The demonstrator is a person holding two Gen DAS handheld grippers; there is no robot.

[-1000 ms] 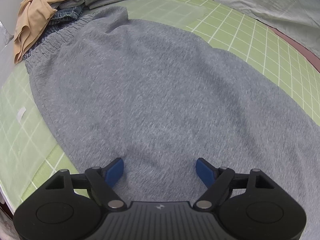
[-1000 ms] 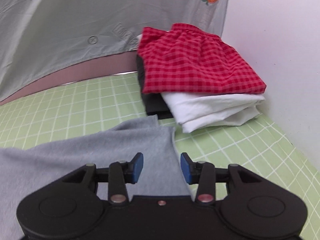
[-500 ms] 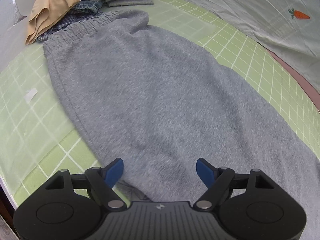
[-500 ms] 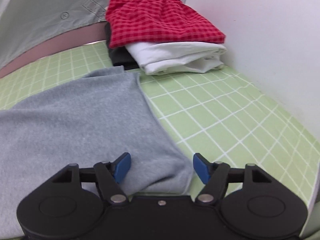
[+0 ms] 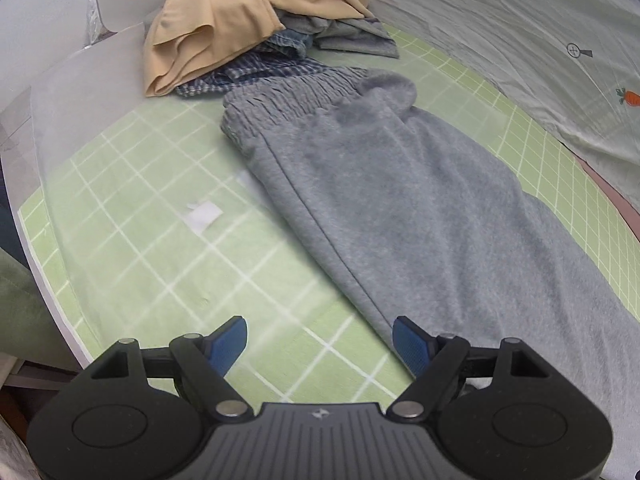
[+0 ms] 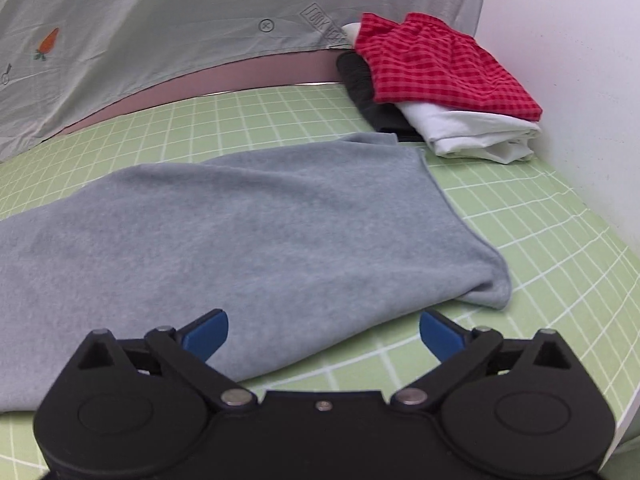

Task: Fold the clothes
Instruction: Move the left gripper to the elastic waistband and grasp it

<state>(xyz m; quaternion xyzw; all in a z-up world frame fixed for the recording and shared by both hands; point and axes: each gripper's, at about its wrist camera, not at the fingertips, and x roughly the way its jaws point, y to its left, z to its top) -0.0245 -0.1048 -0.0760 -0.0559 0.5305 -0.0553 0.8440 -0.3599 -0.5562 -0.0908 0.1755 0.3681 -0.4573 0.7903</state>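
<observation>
Both grippers I hold low over the mat, and both are spread wide with nothing between the fingers. Left gripper (image 5: 319,340) points along the near edge of the grey pants (image 5: 400,208): its left pad hangs over bare green mat (image 5: 132,216), its right pad over the pants' side seam, and I cannot tell whether either touches. Right gripper (image 6: 324,332) sits level at the other end of the pants (image 6: 248,224), left pad over the fleece, right pad over the mat (image 6: 540,240) just short of the hem corner.

Further out on the left view, a small white scrap (image 5: 202,216) lies on the mat beside the pants. The pants run away from me, flat and folded lengthwise, to the gathered waistband (image 5: 296,92). Beyond it, touching, is a heap of unfolded clothes (image 5: 256,12), a tan piece on top.

On the right view, past the hem, a folded stack (image 6: 452,80) rests by the wall: red check on top, white under it, something dark behind. A grey sheet (image 6: 180,12) with carrot prints hangs along the far edge.
</observation>
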